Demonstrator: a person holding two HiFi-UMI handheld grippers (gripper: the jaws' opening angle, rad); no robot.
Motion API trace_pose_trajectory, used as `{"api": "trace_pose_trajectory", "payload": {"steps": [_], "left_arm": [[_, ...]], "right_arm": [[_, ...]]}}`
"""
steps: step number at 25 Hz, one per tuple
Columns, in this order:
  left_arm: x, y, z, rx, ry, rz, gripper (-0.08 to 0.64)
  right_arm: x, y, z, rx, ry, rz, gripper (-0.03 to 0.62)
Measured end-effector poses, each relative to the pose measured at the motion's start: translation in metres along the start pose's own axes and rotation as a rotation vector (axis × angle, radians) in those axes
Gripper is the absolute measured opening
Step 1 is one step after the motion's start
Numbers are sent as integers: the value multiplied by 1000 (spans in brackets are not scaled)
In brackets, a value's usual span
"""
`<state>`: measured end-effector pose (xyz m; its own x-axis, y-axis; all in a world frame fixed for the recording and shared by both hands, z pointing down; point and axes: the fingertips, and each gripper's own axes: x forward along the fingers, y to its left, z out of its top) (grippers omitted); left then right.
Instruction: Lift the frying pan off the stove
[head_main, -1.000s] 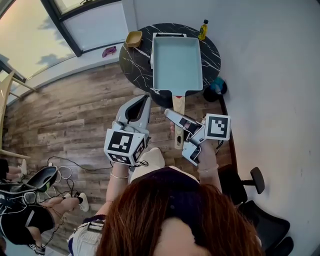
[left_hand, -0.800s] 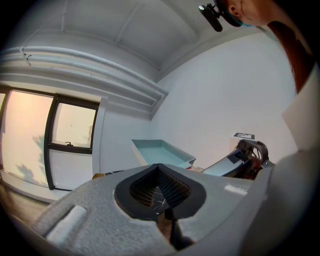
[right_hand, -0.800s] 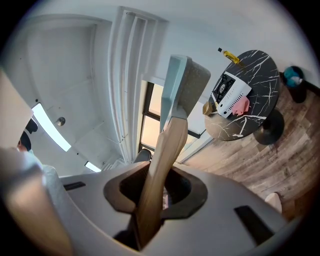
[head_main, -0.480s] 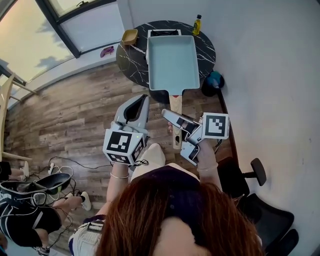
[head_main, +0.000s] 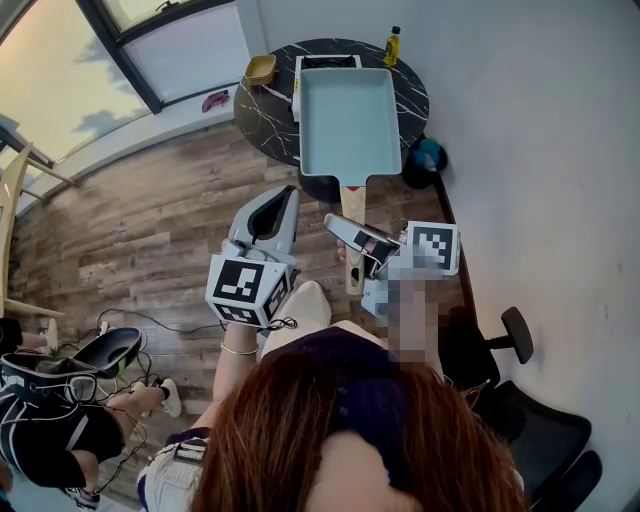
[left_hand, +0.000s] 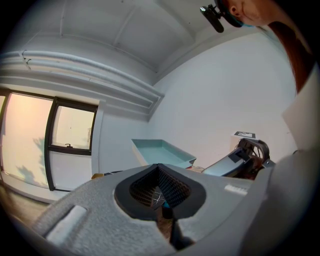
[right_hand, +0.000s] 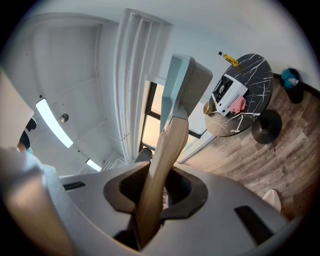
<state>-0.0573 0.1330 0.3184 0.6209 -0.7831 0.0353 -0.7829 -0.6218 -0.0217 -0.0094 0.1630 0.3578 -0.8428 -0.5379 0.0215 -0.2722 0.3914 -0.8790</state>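
**Pan held clear of the stove above a round marble table**

At the far left, a large dark-framed window (head_main: 60, 70) shows warm light. Below it runs a pale ledge with a small pink item (head_main: 214, 100) on it. The floor (head_main: 150, 220) is grey-brown wood plank. Another person (head_main: 50, 430) sits low at the left edge, with loose cables (head_main: 130, 330) beside them.

The left gripper (head_main: 282, 200) hovers over the floor, just short of the table. Its jaws are pressed together with nothing between them.

The round black marble table (head_main: 262, 120) with white veins stands in the corner of the room. A small yellow bowl (head_main: 260, 70) sits at its left rim. The white portable stove (right_hand: 229, 94) sits toward the back, and the right gripper view shows its top bare.

The rectangular light-blue frying pan (head_main: 350, 120) hangs in the air over the table, apart from the stove. Its wooden handle (head_main: 352, 205) points back toward the person, and the right gripper (head_main: 340, 228) is clamped on it.

A yellow bottle (head_main: 393, 45) stands at the table's far right rim. A blue object (head_main: 428, 155) sits on the floor by the table's base, near the plain white wall (head_main: 540, 150). A black office chair (head_main: 530, 420) stands against that wall at lower right.
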Motion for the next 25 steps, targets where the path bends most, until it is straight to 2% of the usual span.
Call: {"api": "trace_pose_trajectory", "payload": {"steps": [25], "left_arm": [[-6, 6, 3, -3, 6, 10, 12]], "right_arm": [[-3, 7, -3, 9, -16, -8, 91]]}}
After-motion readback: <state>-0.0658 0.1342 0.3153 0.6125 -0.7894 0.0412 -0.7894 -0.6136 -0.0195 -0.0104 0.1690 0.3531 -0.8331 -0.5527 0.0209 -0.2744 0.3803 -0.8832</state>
